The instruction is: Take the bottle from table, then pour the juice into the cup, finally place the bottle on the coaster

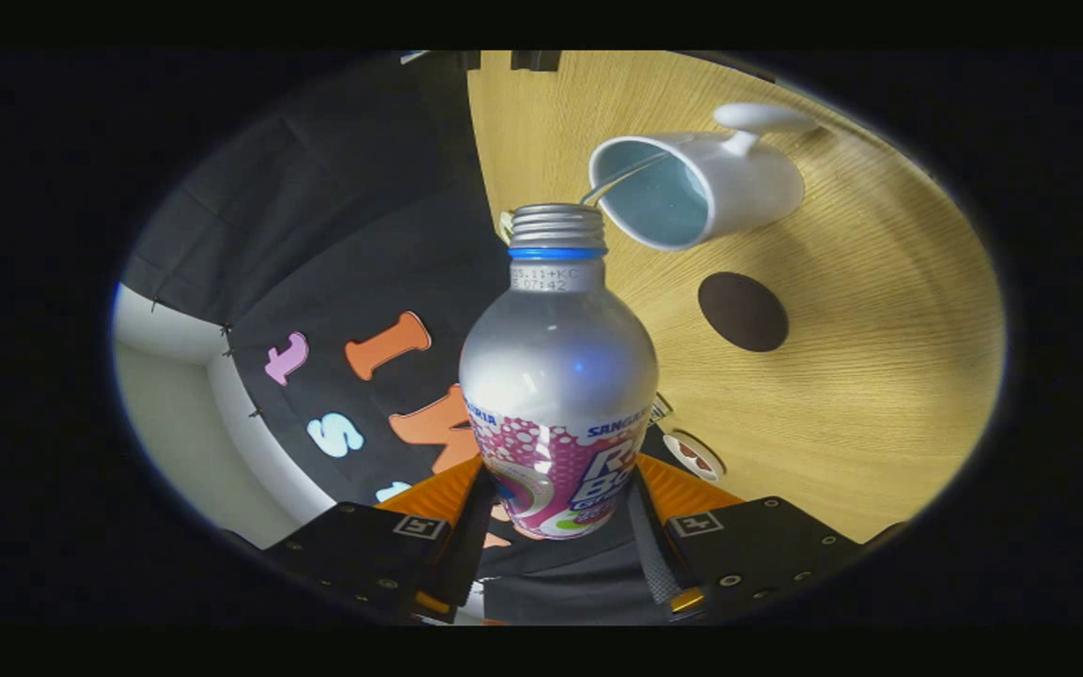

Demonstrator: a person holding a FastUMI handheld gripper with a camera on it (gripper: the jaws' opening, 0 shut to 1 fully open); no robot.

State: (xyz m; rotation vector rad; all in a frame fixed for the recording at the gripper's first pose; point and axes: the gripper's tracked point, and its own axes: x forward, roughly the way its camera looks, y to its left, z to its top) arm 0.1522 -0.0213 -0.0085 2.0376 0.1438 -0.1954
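Wooden table (861, 395): one cup (701, 183), one dark coaster (743, 311); one uncapped bottle (558, 376) clamped between both fingers of gripper (560, 527).

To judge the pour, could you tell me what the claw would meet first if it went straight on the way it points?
The claw is shut on the bottle, whose open mouth points toward the white cup; the cup's rim is probably first, though depth is unclear.

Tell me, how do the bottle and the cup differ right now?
The bottle is silvery metal with a printed label, held between the gripper fingers; the cup is white with a blue inside, standing free on the table. The bottle's mouth is narrow and threaded; the cup's is wide. Both are open.
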